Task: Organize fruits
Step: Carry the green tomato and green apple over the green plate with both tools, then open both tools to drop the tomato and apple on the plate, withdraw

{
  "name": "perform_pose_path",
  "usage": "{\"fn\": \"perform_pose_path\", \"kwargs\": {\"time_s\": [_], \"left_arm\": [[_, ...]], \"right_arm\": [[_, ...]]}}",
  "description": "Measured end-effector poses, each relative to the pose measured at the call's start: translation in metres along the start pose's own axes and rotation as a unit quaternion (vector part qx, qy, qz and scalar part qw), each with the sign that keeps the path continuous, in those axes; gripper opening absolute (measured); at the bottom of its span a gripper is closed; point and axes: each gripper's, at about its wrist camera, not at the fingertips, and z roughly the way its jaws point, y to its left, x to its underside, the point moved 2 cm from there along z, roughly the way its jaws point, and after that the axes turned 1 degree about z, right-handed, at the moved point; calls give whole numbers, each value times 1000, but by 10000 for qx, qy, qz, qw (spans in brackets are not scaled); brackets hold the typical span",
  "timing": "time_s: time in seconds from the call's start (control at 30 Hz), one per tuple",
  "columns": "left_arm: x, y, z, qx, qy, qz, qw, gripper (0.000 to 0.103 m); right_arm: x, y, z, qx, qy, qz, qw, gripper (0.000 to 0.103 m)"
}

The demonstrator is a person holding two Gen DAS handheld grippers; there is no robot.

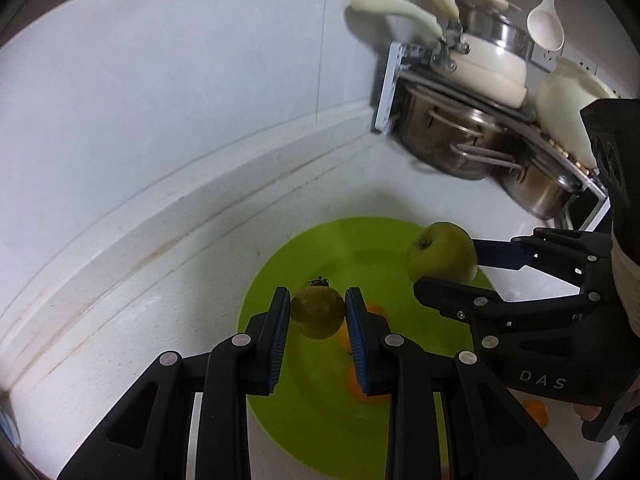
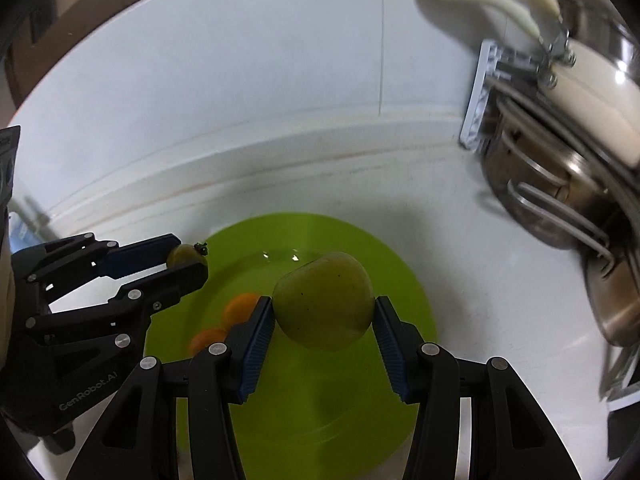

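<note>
while hanging over the lime-green plate [image 1: 280, 264], the left gripper [image 1: 318, 314] is pinching a small dull-green tomato [image 1: 317, 311] with a dark calyx between its jaws; the right gripper [image 2: 324, 320], lettered "das", is gripping a smooth green apple [image 2: 324, 306]; oranges [image 2: 240, 308] are lying on the plate.

We see a lime-green plate [image 2: 404, 280], two orange fruits [image 2: 240, 306], a yellow-green apple [image 2: 324, 300], an olive-green tomato [image 1: 318, 312], black grippers with ribbed blue pads [image 1: 280, 332].
</note>
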Motion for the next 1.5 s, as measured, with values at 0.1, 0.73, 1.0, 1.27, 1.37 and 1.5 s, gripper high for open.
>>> {"fn": "perform_pose_path", "kwargs": {"time_s": [0.1, 0.73, 1.0, 1.27, 1.37, 1.5], "left_arm": [[-1, 1, 7, 20, 63, 14, 10000, 28], [4, 2, -14, -155, -49, -12, 9999, 50], [9, -3, -63, -322, -427, -91, 9985, 59], [20, -15, -117, -542, -793, -20, 9954, 69], [28, -18, -136, -573, -898, -60, 9943, 75], [39, -20, -157, -584, -1004, -136, 9931, 79]], "right_arm": [[2, -2, 9, -25, 121, 66, 9999, 51], [12, 11, -7, 44, 13, -11, 10000, 57], [24, 20, -54, 55, -400, -90, 9991, 57], [34, 21, -91, 16, -813, -81, 9967, 57], [42, 25, -109, 18, -966, -82, 9953, 63], [51, 32, -127, 102, -1151, -178, 9931, 64]]}}
